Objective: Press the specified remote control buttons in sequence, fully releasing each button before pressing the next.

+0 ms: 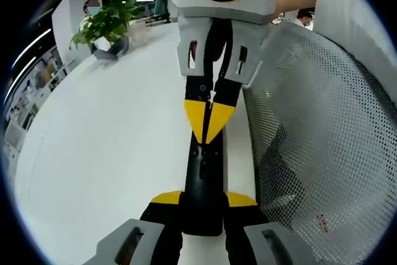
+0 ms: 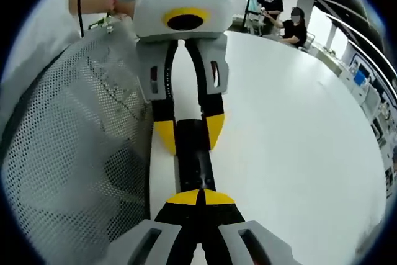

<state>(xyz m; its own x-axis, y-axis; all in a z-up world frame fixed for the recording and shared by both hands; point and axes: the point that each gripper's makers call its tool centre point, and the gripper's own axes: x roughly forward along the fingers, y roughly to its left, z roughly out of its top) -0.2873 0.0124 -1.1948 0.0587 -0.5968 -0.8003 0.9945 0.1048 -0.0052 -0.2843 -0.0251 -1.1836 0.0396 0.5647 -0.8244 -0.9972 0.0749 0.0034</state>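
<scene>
Left gripper view: the left hand-held gripper [image 1: 203, 200] is clamping the near end of a black remote control [image 1: 205, 178], which is lying lengthwise over the white bench [image 1: 111, 153]; the right hand-held gripper [image 1: 209, 122] is coming in from beyond the remote, its yellow-tipped jaws drawn together and touching the remote's far end. A potted plant [image 1: 105, 26] is standing well beyond and left of the remote; a white mesh chair back [image 1: 322, 128] is rising just right of it

Right gripper view: the right hand-held gripper [image 2: 200, 198], jaws closed tip to tip, is resting on the remote control [image 2: 193, 162], whose far end the left hand-held gripper [image 2: 189, 130] is holding
</scene>
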